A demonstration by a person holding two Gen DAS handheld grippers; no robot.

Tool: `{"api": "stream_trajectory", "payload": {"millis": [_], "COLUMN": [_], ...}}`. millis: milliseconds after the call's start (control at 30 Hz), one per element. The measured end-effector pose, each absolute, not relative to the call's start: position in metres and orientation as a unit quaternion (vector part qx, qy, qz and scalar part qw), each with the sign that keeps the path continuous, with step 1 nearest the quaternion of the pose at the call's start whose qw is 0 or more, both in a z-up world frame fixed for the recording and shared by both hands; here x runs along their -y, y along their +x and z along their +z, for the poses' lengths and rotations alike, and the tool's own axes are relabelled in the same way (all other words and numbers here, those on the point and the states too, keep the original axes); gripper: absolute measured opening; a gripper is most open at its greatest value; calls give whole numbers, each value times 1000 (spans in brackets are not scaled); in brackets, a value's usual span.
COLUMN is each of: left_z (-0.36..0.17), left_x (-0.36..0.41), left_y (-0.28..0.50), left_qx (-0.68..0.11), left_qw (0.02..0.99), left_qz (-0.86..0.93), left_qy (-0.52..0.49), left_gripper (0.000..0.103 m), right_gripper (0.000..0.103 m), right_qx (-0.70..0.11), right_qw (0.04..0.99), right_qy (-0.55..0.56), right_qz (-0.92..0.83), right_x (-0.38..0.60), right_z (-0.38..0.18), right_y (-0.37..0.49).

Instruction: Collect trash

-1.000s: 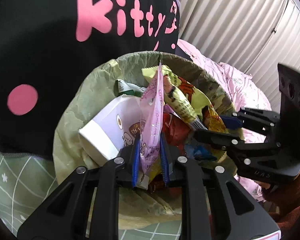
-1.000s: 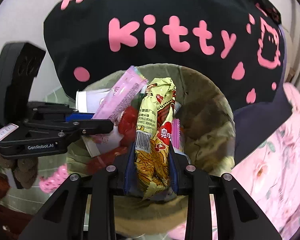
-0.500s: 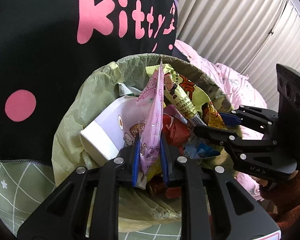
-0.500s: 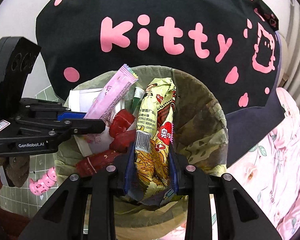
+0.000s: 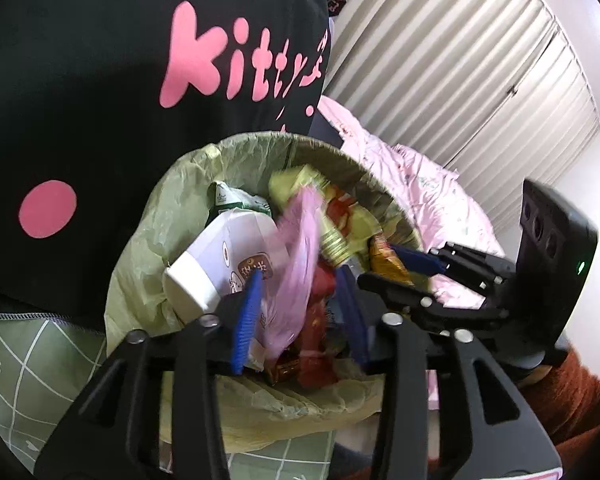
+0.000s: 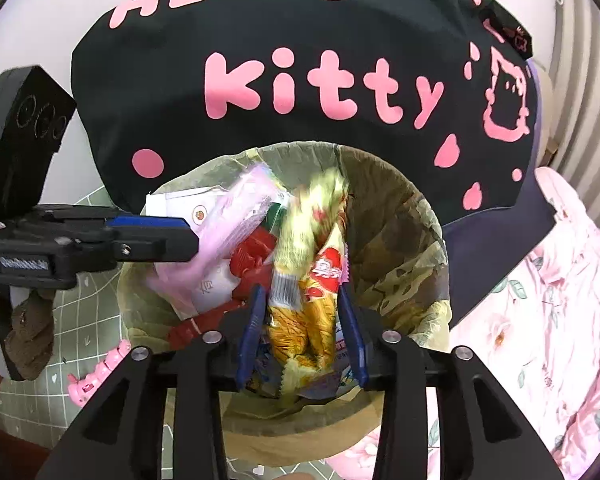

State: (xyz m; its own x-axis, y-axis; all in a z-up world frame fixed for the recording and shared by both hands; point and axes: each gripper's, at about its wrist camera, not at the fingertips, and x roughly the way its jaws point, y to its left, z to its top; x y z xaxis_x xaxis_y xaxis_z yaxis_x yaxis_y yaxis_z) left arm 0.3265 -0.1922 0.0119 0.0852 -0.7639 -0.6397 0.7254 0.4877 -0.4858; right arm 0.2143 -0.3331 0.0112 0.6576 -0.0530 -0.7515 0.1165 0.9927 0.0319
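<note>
Two grippers hang over one trash bin [image 5: 260,148], and much of what we see is smeared or cut off; the pink wrapper [image 5: 296,256] between the jaws of the left gripper [image 5: 300,312] is blurred, its print unreadable, and the yellow noodle packet [image 6: 304,280] in the right gripper [image 6: 302,328] is blurred at its top end, sharp only near the barcode. Both sets of jaws have just been opening; in the left wrist view a clear gap shows between the pink wrapper and the right blue pad, and whether the wrapper touches the left pad we cannot tell, so we read it as released. In the right wrist view the yellow packet stands loose between the blue pads with space at either side, released too. Both pieces lie inside the bin's mouth, over the green liner [image 5: 148,248], among a white carton [image 5: 224,256], red wrappers [image 6: 256,256] and other packets we cannot sort out; the bin's bottom is hidden beneath the heap. Behind the bin a black cloth with pink "Kitty" lettering [image 6: 320,84] blocks everything beyond; a pink floral quilt [image 6: 540,312] runs off the right edge. A small pink toy-like thing [image 6: 96,376] lies on the green checked surface [image 6: 84,320], its form unclear. A brown sleeve [image 5: 572,392] is cut by the frame.
</note>
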Motion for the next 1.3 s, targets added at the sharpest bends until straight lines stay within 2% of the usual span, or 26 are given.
{"api": "stream_trajectory", "payload": {"millis": [67, 233, 300, 367, 500, 833, 933, 1133, 1300], "left_z": [15, 21, 23, 23, 25, 40, 49, 64, 64], "left_x": [184, 152, 134, 120, 77, 5, -13, -12, -13], "left_y": [328, 313, 297, 279, 238, 117, 90, 37, 11], "left_qx": [-444, -422, -412, -403, -389, -355, -344, -301, -302], "left_qw": [735, 770, 796, 816, 858, 929, 937, 953, 952], "left_qz": [-512, -478, -444, -414, -335, -108, -53, 19, 26], "left_qy": [-33, -29, -25, -20, -25, -8, -35, -17, -31], "left_gripper": [47, 58, 70, 75, 82, 82, 82, 82, 82], "right_gripper": [44, 45, 48, 48, 48, 48, 48, 48, 48], "right_qx": [-409, -391, -376, -359, -346, -332, -330, -306, -298], "right_qw": [911, 916, 923, 929, 937, 935, 932, 937, 937], "right_qy": [26, 12, 16, 19, 37, 25, 13, -4, -5], "right_qz": [-55, -85, -86, -84, -35, 118, 150, 170, 179], "right_x": [328, 317, 313, 304, 285, 212, 194, 181, 182], "right_z": [13, 19, 24, 30, 38, 47, 48, 57, 60], "right_y": [213, 200, 192, 182, 167, 105, 85, 52, 37]}}
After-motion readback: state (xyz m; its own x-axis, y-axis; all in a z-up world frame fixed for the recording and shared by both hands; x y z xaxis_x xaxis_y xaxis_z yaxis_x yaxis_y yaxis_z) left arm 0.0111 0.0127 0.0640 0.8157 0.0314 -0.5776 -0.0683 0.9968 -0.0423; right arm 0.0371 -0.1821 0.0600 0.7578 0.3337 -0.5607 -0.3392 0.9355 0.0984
